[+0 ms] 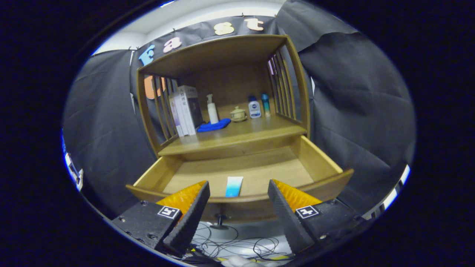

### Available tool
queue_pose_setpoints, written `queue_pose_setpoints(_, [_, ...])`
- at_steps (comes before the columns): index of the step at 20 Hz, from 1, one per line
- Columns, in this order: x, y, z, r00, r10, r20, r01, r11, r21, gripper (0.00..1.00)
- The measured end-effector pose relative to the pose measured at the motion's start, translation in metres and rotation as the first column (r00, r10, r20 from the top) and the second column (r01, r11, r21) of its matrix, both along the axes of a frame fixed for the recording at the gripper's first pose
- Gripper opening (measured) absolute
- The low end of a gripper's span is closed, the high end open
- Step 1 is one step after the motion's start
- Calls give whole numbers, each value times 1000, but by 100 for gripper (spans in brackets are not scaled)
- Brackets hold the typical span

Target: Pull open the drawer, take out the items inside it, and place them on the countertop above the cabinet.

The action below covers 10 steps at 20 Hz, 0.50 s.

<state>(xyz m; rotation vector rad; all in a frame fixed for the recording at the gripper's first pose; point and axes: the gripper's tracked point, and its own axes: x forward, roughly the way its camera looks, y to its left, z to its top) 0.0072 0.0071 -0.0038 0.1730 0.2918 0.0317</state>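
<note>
Fingers (239, 187) spread wide, gripping nothing, held just before the drawer (319, 163) front. Drawer pulled fully open. Inside the drawer, near its front wall and in line with the gap between the fingers, a flat blue-and-white packet (234, 186). Above the drawer, the tabletop (237, 135), carrying books (185, 109) upright at the left, a blue cloth (214, 125), a white pump bottle (212, 108), a small lidded pot (238, 114) and two bottles (259, 106) toward the right. Below the drawer, loose cables (237, 244) on the floor.
</note>
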Motion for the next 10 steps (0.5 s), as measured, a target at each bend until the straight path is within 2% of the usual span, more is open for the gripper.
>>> queue_pose_setpoints(3, [31,-6,19,998,-34,-61,34,999,-7,99])
queue_pose_setpoints(7, [72,10,26,988,-12,-155,13,1000,4,99])
queue_pose_setpoints(10, [95,25,13,963,7,-271,-9,1000,-6,99])
